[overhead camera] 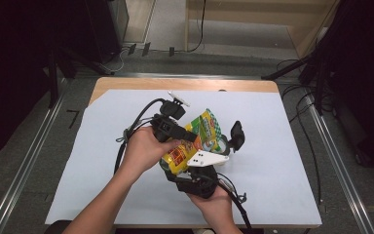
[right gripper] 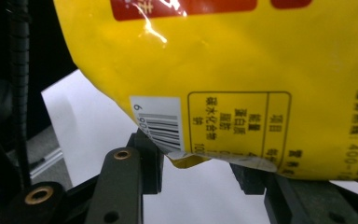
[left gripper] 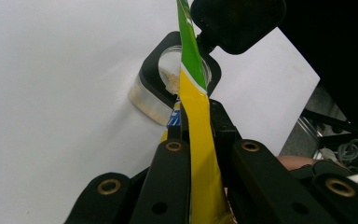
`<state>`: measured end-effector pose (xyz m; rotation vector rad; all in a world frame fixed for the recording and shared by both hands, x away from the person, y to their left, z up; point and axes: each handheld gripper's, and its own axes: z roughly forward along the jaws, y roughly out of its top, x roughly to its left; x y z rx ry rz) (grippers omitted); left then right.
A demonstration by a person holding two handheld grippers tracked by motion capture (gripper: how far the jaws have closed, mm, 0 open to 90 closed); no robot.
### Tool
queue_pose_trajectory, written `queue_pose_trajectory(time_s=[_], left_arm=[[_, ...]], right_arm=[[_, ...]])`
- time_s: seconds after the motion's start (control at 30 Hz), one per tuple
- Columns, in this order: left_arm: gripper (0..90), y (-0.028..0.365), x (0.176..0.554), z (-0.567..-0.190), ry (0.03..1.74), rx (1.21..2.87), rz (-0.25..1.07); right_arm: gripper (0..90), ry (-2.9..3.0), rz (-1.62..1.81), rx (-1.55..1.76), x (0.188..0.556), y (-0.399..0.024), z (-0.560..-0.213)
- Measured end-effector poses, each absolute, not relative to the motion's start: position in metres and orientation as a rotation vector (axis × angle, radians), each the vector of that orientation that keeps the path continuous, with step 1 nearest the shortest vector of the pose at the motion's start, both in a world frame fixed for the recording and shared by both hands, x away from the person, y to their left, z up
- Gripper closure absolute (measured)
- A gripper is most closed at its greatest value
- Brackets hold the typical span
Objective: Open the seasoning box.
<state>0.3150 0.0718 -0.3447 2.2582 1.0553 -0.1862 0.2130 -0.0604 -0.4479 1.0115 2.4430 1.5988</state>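
High view first: both hands meet over the middle of the white-covered worktop [overhead camera: 272, 195], a little toward its near edge, with a yellow snack bag [overhead camera: 185, 151] caught between the two tools. The left gripper [overhead camera: 187, 136] comes in from the left side, and its jaws are pinched tight on the bag, the film squeezed flat between them. Left gripper view confirms it: the bag [left gripper: 200, 140] runs edge-on as a thin yellow and green strip straight up between the closed black jaws.

Just past that strip sits a small clear jar [left gripper: 156, 100] on the worktop, with a black collar around its rim and some pale crumbs inside. A black lid [left gripper: 237, 21] hangs above it at the top of the left gripper view. From the high view, jar [overhead camera: 219, 145] and lid [overhead camera: 236, 134] lie right of the bag, near the centre of the worktop.

The right gripper [overhead camera: 195, 170] comes up from the near edge, held under the bag. Right gripper view shows the bag's yellow back [right gripper: 242, 70], barcode and printed table, with its bottom seam dipping between the jaws. Those jaws stand partly apart on either side of the seam, and whether their pads press on it I cannot tell.
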Motion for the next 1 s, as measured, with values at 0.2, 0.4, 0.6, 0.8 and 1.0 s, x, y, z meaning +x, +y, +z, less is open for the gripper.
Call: queue_pose_trajectory(time_s=[0.2, 0.4, 0.6, 0.8, 1.0], left_arm=[[87.9, 0.071, 0.323, -0.344, 1.073, 2.269, -0.227], [86.7, 0.065, 0.327, -0.341, 1.078, 2.285, -0.222], [85.1, 0.063, 0.332, -0.337, 1.066, 2.294, -0.227], [81.4, 0.067, 0.34, -0.338, 1.055, 2.26, -0.29], [75.9, 0.071, 0.337, -0.337, 1.037, 2.225, -0.326]], right_arm=[[62.0, 2.443, 1.635, 1.029, 0.214, -0.063, -0.445], [61.9, 2.442, 1.682, 1.055, 0.216, -0.065, -0.441], [61.9, 2.441, 1.703, 1.06, 0.217, -0.067, -0.437], [62.2, 2.443, 1.751, 1.074, 0.22, -0.072, -0.434], [62.5, 2.442, 1.766, 1.083, 0.222, -0.076, -0.433]])
